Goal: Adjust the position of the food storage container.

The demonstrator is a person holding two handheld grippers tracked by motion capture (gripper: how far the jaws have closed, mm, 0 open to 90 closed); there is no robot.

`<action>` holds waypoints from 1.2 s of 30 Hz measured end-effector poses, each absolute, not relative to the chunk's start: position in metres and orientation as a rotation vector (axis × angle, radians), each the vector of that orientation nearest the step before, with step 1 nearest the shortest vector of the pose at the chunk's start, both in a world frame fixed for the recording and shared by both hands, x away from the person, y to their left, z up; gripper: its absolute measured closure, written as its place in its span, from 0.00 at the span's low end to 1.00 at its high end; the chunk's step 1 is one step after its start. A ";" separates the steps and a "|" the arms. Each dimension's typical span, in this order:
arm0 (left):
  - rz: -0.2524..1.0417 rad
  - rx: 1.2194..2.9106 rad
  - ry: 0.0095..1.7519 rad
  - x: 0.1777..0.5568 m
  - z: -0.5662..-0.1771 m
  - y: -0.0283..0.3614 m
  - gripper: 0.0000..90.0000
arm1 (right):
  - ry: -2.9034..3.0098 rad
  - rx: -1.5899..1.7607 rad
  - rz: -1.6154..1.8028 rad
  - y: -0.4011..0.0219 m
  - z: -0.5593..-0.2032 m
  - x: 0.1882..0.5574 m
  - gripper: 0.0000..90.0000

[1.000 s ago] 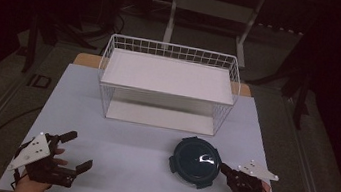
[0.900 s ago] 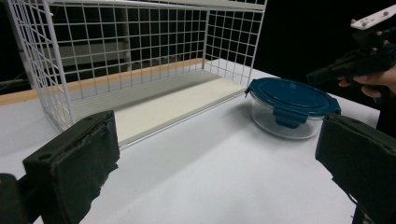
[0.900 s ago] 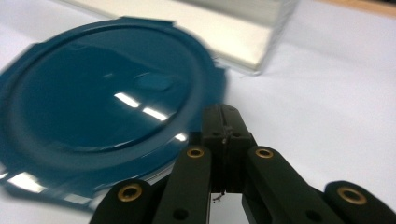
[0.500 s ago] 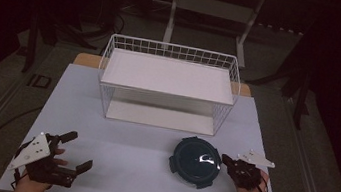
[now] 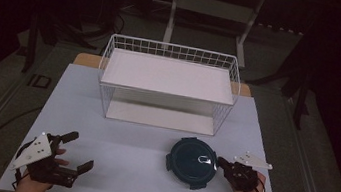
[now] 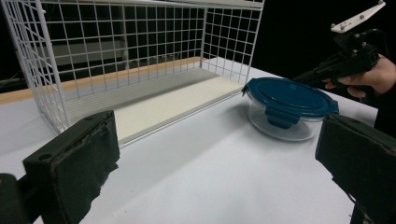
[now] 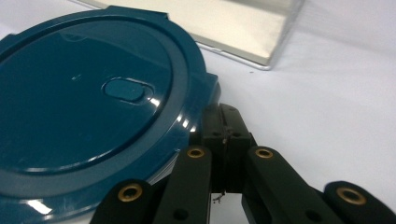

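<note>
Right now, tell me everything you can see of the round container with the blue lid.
The round container has a clear, glass-like bowl and a dark teal plastic lid with latch tabs around its rim and a small oval valve in the middle. The lid is on, and the container stands upright on the white table, in front of the wire rack. The shut right gripper is at its rim; contact is unclear.

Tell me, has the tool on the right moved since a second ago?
Yes. The right tool has slid left toward the blue-lidded container, which has stayed put, and its shut tips now sit at the container's right edge.
</note>
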State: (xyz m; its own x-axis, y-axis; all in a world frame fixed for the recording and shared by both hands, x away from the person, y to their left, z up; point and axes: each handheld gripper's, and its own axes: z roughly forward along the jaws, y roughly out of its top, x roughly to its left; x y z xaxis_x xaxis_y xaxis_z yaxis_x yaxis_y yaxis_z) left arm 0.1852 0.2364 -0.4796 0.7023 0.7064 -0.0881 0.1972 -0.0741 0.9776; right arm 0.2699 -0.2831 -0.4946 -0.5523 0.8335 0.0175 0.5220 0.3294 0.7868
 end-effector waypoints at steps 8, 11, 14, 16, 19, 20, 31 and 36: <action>0.486 1.638 0.739 0.186 -0.480 0.234 0.00 | 2.251 1.198 1.140 -0.274 -0.496 0.261 1.00; 0.488 1.634 0.739 0.185 -0.480 0.234 0.00 | 2.265 1.171 1.140 -0.268 -0.496 0.257 1.00; 0.490 1.635 0.740 0.185 -0.480 0.235 0.00 | 2.284 1.166 1.171 -0.263 -0.497 0.255 1.00; 0.489 1.636 0.737 0.185 -0.480 0.234 0.00 | 2.298 1.147 1.161 -0.257 -0.496 0.255 1.00; 0.486 1.641 0.735 0.185 -0.480 0.233 0.00 | 2.308 1.136 1.170 -0.250 -0.496 0.256 1.00; 0.486 1.643 0.735 0.185 -0.480 0.233 0.00 | 2.320 1.135 1.181 -0.248 -0.496 0.257 1.00; 0.477 1.651 0.732 0.185 -0.481 0.232 0.00 | 2.355 1.088 1.200 -0.224 -0.497 0.264 1.00; 0.478 1.654 0.727 0.185 -0.481 0.232 0.00 | 2.380 1.062 1.216 -0.212 -0.497 0.264 1.00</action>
State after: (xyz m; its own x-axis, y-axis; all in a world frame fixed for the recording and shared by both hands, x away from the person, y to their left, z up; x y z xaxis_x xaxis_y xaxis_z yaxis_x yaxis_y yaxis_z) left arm 0.1852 0.2323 -0.4811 0.7196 0.6899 -0.0795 0.2013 -0.0977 0.9746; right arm 0.2644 -0.2120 -0.4970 -0.6970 0.7115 0.0896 0.4896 0.3810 0.7843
